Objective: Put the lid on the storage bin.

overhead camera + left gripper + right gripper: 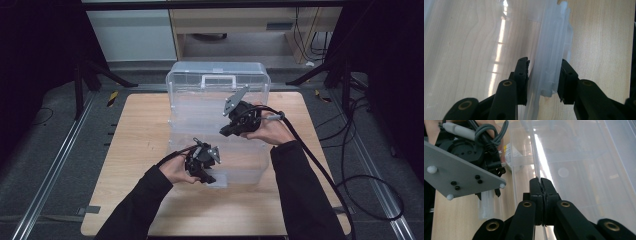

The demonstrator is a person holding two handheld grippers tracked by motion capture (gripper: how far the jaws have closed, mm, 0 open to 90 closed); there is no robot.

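my left gripper clamps the clear box's front latch, my right gripper pinches its thin wall tight

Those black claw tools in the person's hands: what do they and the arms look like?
Each hand carries a black two-jaw tool. The left gripper and right gripper have chunky jointed jaws with brass-coloured pivot pins. Each is topped by a grey three-cornered plate with small white knobs and black screws, and a black cable trails from the right one. The person wears dark long sleeves.
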